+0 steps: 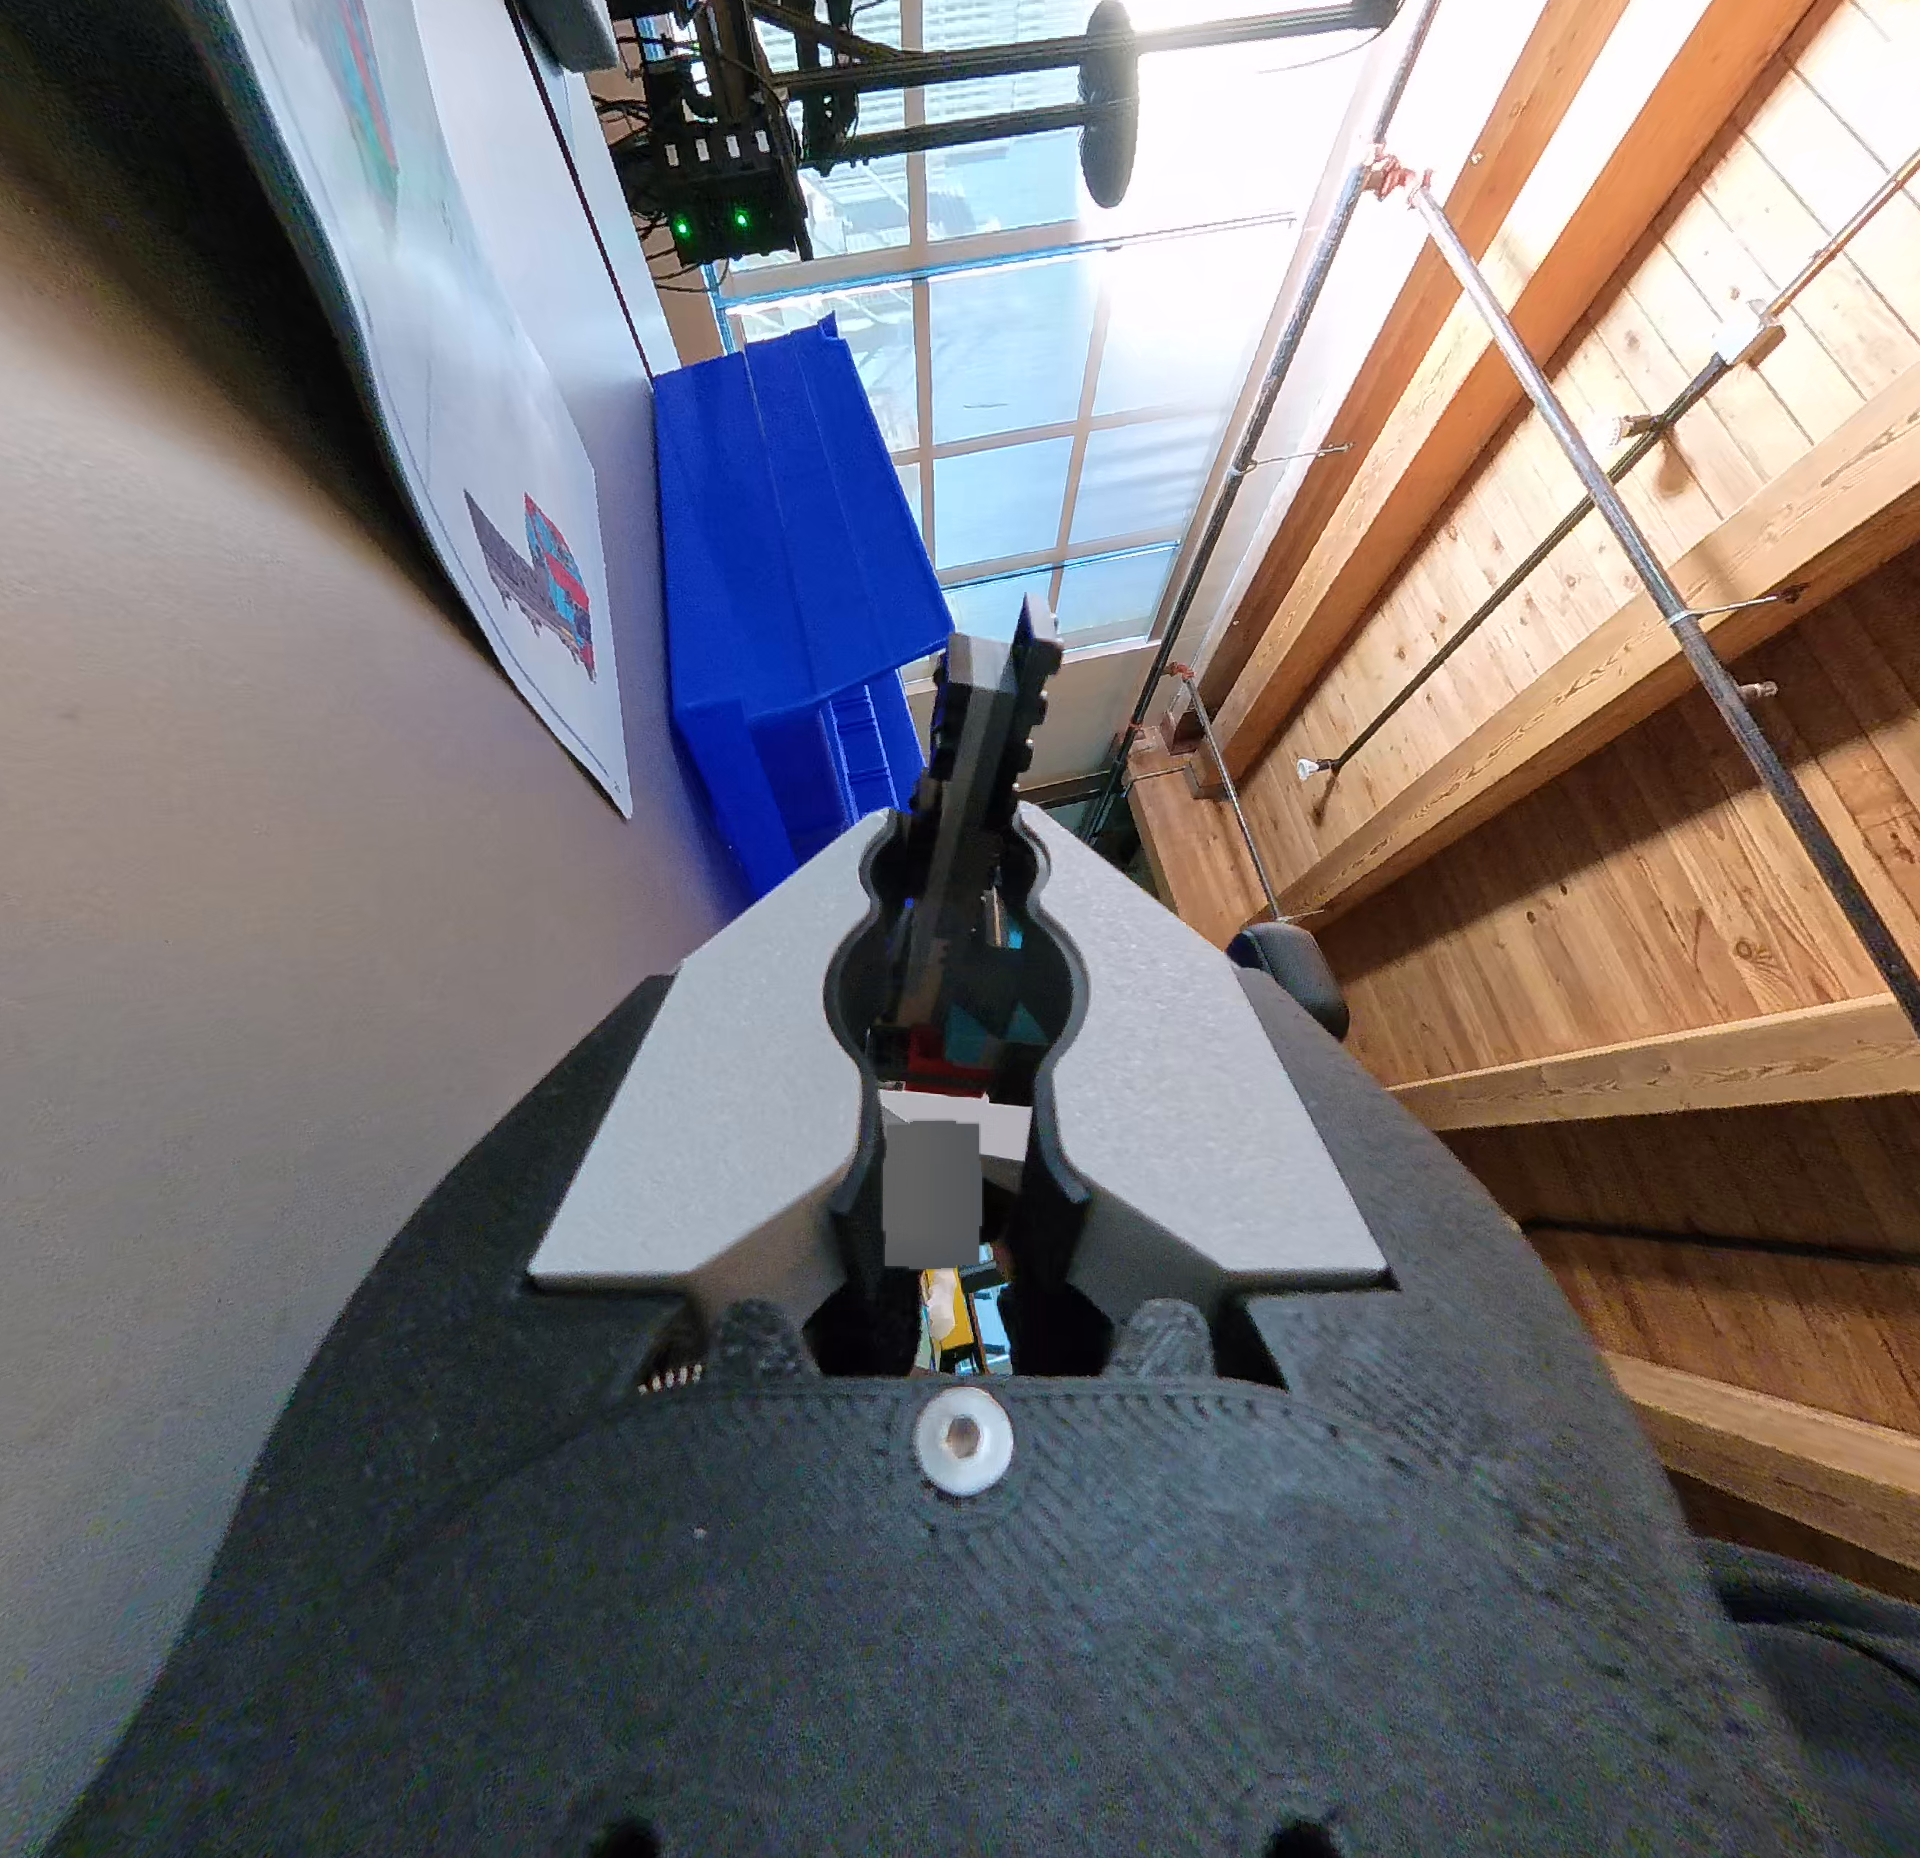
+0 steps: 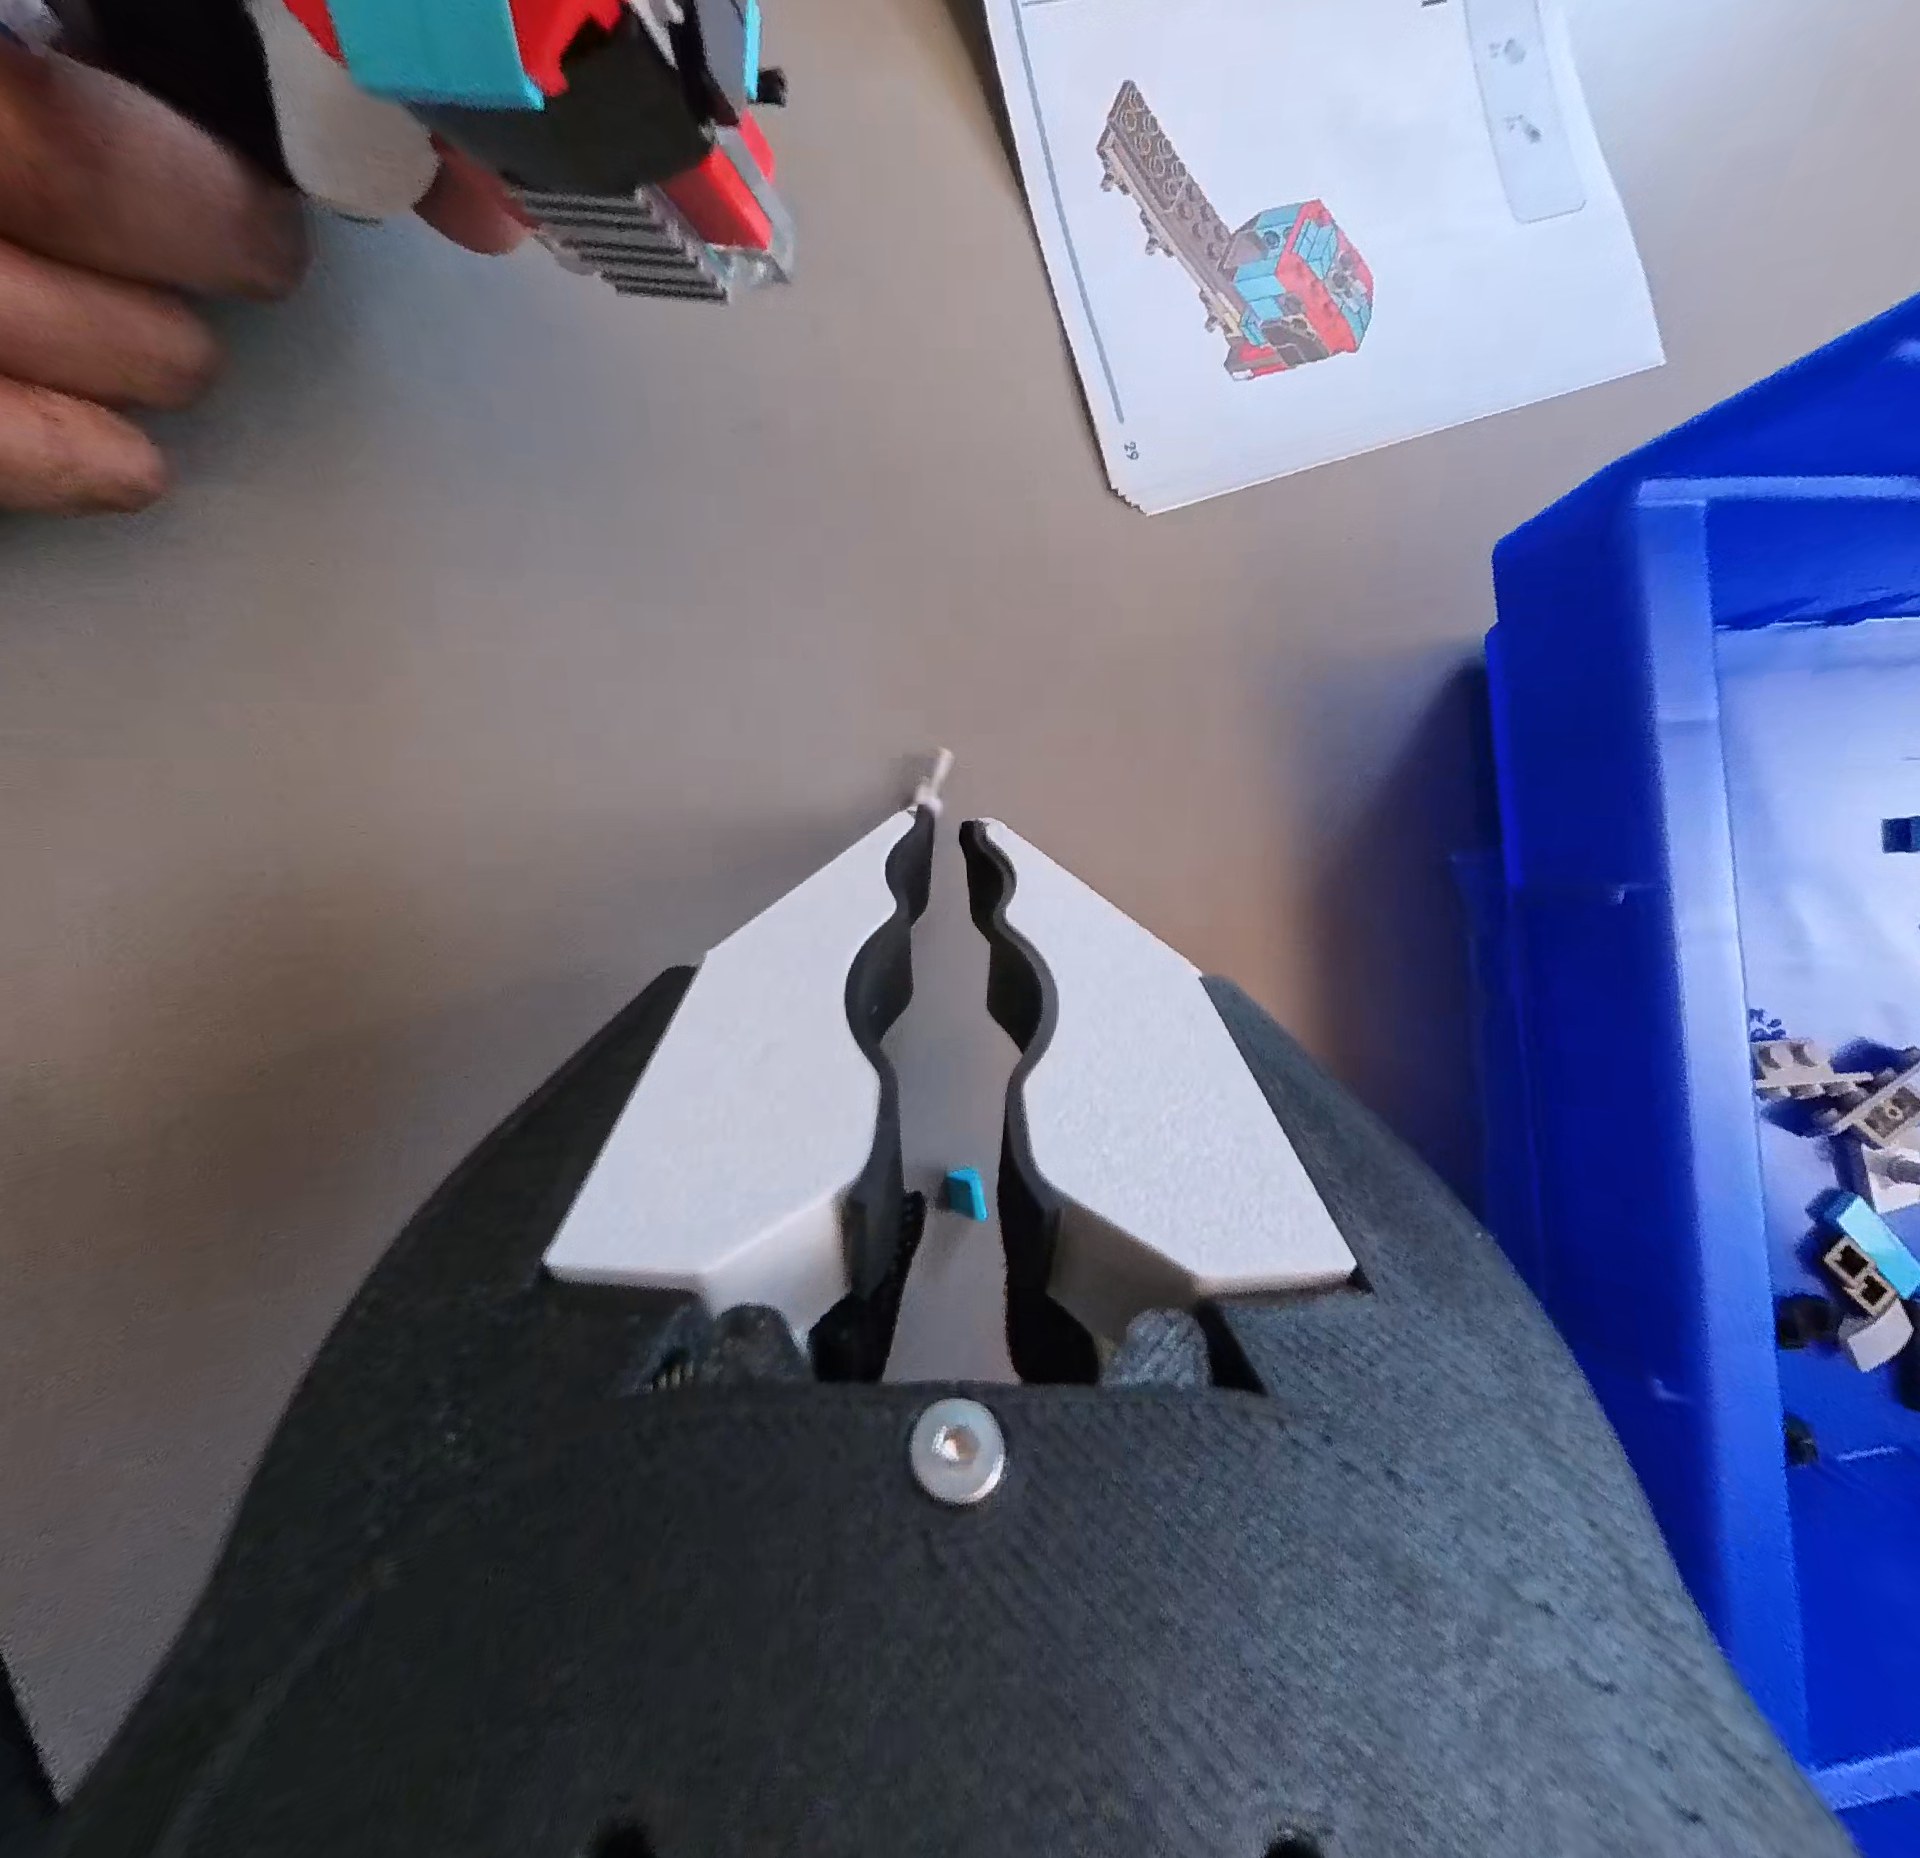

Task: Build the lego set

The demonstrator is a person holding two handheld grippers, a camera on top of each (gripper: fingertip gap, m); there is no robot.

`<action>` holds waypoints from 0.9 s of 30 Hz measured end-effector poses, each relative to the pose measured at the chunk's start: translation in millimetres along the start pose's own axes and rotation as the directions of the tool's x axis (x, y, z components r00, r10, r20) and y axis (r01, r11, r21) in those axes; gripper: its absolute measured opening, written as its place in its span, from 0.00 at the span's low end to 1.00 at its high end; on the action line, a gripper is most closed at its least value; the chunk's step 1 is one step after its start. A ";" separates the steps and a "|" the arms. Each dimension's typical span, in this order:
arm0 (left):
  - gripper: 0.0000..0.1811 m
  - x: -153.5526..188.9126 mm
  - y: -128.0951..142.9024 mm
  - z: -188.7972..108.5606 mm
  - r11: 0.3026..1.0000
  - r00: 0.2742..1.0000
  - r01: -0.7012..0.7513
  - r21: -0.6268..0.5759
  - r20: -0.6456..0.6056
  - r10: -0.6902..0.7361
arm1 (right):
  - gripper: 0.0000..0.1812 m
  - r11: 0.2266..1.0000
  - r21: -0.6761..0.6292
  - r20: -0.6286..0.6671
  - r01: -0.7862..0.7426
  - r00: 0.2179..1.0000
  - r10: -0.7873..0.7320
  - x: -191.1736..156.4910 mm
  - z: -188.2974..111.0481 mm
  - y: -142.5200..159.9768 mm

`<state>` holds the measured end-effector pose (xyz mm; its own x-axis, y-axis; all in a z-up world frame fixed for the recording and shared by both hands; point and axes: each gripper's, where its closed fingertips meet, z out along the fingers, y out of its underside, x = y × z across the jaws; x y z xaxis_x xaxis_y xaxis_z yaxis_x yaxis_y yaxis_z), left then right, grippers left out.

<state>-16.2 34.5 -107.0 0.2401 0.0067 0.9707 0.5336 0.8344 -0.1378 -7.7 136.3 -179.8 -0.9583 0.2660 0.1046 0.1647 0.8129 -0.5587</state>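
At 12 o'clock, touching the nearly closed, empty right claw, the tiny grey peg lies lengthwise; the left claw clamps the truck build.

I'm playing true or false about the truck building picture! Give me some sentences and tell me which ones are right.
1. The left hand-held gripper holds the truck model. True.
2. The bin is green. False: it is blue.
3. A small teal piece lies on the table. True.
4. The booklet lies inside the bin. False: it lies on the table beside it.
5. The right hand-held gripper grips a big red brick. False: its tips are at a tiny light pin.
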 end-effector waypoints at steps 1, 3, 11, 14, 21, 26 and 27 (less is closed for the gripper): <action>0.10 -0.1 -0.2 0.0 1.000 1.000 0.000 0.001 0.000 0.000 | 0.04 1.000 0.000 -0.002 0.001 1.000 -0.001 1.0 -0.2 -0.3; 0.10 -0.2 -0.7 0.0 1.000 1.000 0.000 0.004 0.000 0.000 | 0.04 1.000 0.003 -0.004 0.002 1.000 -0.002 3.1 -1.8 -0.2; 0.10 -1.9 -0.8 0.5 1.000 1.000 -0.009 0.007 0.015 0.009 | 0.04 1.000 0.016 -0.006 0.000 1.000 0.001 7.1 -6.8 7.3; 0.10 -2.0 -1.2 0.3 1.000 1.000 -0.010 0.010 0.017 0.010 | 0.04 1.000 0.014 0.000 0.018 1.000 -0.018 3.6 -4.3 7.4; 0.10 -1.2 -1.6 -0.4 1.000 1.000 -0.008 0.013 0.011 0.008 | 0.04 0.999 0.010 0.003 0.043 0.999 -0.043 -1.9 4.1 2.2; 0.10 -0.3 -2.1 -0.9 1.000 1.000 -0.004 0.015 0.003 0.004 | 0.04 0.996 0.028 0.016 0.079 0.997 -0.080 -12.8 8.1 -6.0; 0.10 -0.2 -2.1 -1.0 1.000 1.000 -0.003 0.015 0.002 0.003 | 0.04 0.995 0.030 0.015 0.094 0.995 -0.094 -15.5 8.9 -7.3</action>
<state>-16.6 32.2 -107.1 0.2400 0.0105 0.9707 0.5207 0.8425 -0.1378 3.8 121.7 -184.6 -0.9730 0.1804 0.1439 0.0672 0.8181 -0.5711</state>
